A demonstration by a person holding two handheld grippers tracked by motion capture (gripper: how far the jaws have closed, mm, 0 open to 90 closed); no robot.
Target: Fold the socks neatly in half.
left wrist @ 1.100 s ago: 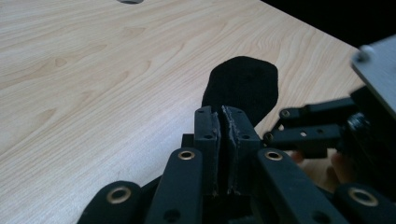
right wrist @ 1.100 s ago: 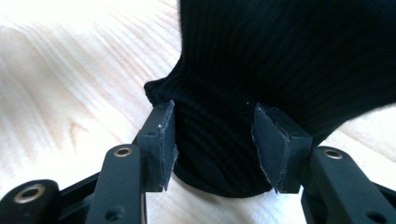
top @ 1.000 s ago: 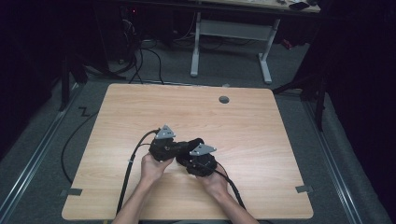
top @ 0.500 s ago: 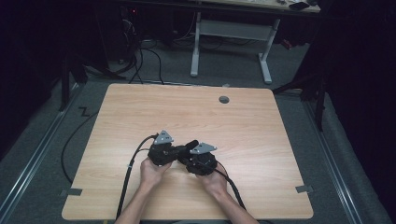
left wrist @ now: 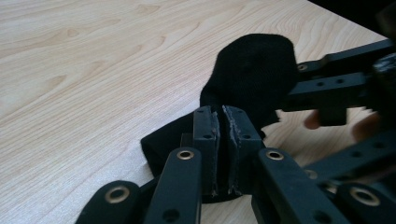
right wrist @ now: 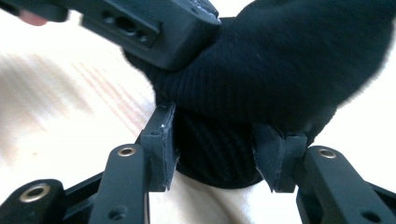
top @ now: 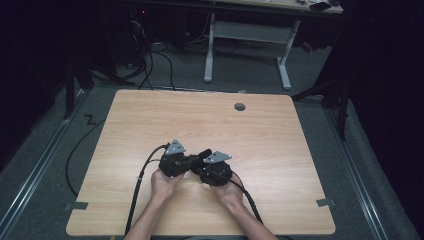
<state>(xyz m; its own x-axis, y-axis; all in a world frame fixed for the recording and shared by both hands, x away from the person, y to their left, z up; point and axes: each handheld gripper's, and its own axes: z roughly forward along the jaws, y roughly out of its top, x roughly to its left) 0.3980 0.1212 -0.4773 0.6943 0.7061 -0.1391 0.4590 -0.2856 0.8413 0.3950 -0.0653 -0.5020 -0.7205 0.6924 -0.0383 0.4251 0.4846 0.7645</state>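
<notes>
though blurred, sock (left wrist: 254, 77) toe-up, upright

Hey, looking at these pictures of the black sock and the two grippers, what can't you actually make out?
- High view: the black sock is too small, hidden between both hand-held grippers.
- Left gripper view: the left hand-held gripper covers the sock's near end; the cuff is unseen.
- Right gripper view: the right hand-held gripper straddles the blurred sock; the top edge cuts it, so the grip is uncertain.
</notes>
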